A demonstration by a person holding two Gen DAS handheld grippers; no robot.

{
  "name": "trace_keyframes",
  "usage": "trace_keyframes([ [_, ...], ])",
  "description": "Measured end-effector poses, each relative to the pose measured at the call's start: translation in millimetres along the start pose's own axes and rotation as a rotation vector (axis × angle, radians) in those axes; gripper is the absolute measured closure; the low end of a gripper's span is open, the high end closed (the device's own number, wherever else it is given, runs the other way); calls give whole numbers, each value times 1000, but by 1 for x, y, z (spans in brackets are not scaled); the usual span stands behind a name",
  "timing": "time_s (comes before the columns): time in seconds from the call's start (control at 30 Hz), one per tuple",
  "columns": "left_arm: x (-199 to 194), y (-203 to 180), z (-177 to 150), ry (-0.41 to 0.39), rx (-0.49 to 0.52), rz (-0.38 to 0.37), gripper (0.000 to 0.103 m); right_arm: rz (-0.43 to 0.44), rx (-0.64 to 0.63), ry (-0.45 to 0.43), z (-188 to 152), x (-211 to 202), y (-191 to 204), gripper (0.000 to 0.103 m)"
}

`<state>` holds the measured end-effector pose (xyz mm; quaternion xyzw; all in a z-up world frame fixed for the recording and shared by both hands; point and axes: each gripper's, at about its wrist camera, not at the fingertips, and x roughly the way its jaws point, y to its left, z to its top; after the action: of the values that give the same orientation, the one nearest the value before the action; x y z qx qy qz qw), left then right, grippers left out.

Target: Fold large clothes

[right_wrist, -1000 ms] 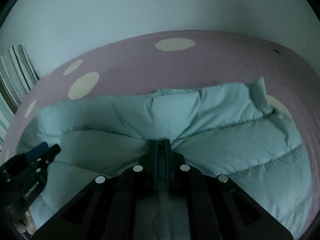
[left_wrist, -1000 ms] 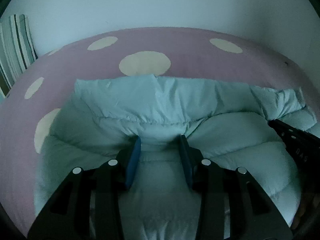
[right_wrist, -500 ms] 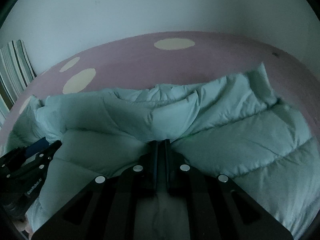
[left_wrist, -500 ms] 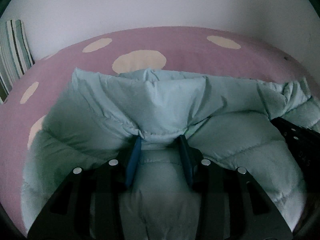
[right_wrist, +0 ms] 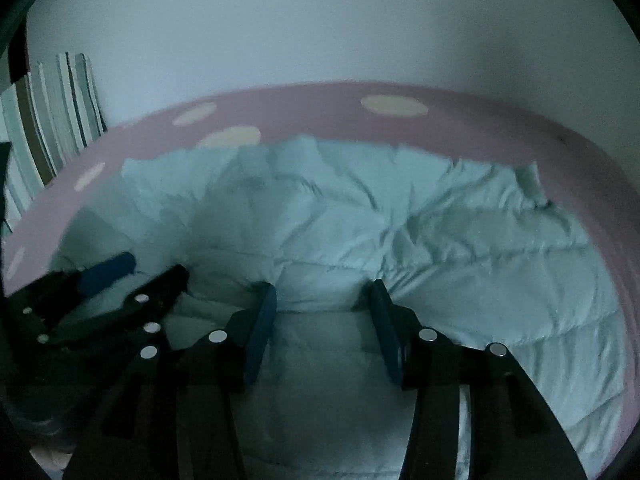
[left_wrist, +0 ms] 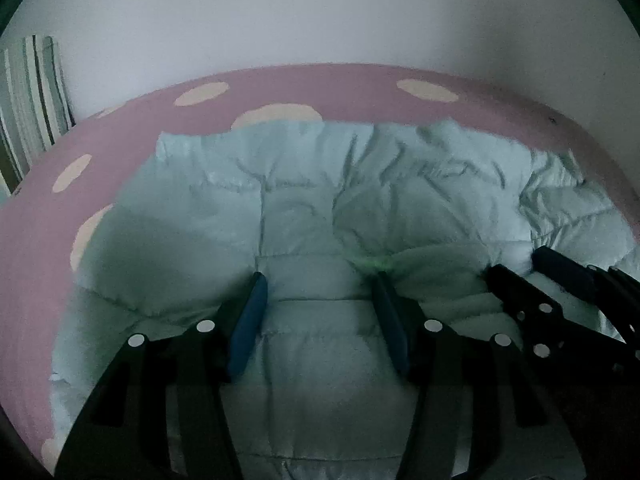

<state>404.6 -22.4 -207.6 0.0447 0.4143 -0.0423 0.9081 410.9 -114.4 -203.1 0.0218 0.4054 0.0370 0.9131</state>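
A pale mint quilted puffer jacket [left_wrist: 320, 200] lies spread on a pink bedsheet with cream dots [left_wrist: 340, 84]. It also fills the right wrist view [right_wrist: 420, 232]. My left gripper [left_wrist: 318, 280] is open, its blue-padded fingers resting on the jacket with puffed fabric between them. My right gripper [right_wrist: 322, 290] is open too, fingers apart over the jacket. Each gripper shows in the other's view: the right one at the right edge [left_wrist: 560, 276], the left one at the lower left [right_wrist: 132, 276].
A white wall [left_wrist: 320, 12] rises behind the bed. A striped pillow [right_wrist: 48, 120] leans at the far left. The jacket's far edge lies close to the wall side of the bed.
The jacket's far edge has been carried away from me and laid down flat. The right gripper, shut on fabric before, is now open. The left gripper's fingers stand wider apart.
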Motion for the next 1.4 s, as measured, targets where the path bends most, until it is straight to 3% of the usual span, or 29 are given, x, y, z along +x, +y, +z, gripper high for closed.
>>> trace_keyframes([
  [0.2, 11, -1, 0, 25, 13, -5, 49, -11, -14, 35, -5, 14, 2, 53],
  [0.33, -16, -1, 5, -10, 45, 2, 50, 18, 5, 5, 4, -7, -4, 53],
  [0.53, -48, 47, 6, -74, -95, 71, 49, -69, 65, -81, 9, -47, -43, 53],
  [0.67, -27, 77, 4, 8, -169, 90, 49, -132, 123, -36, 7, -33, -76, 53],
  [0.73, -10, 74, -1, 56, -129, 94, 49, -129, 119, 24, 1, -15, -82, 52],
  [0.87, 4, 70, -4, 69, -110, 85, 49, -134, 88, 28, -5, -4, -78, 52],
  [1.0, -17, 87, 0, 49, -138, 39, 50, -103, 112, 12, -1, -25, -84, 51],
  [1.13, -55, 118, -11, -20, -246, 47, 29, -101, 155, -60, -6, -68, -100, 30],
  [1.2, -66, 138, -21, -29, -312, 37, 27, -115, 169, -68, -12, -81, -111, 30],
  [1.4, -46, 160, -42, 106, -377, -61, 21, -137, 225, 18, -34, -76, -145, 30],
])
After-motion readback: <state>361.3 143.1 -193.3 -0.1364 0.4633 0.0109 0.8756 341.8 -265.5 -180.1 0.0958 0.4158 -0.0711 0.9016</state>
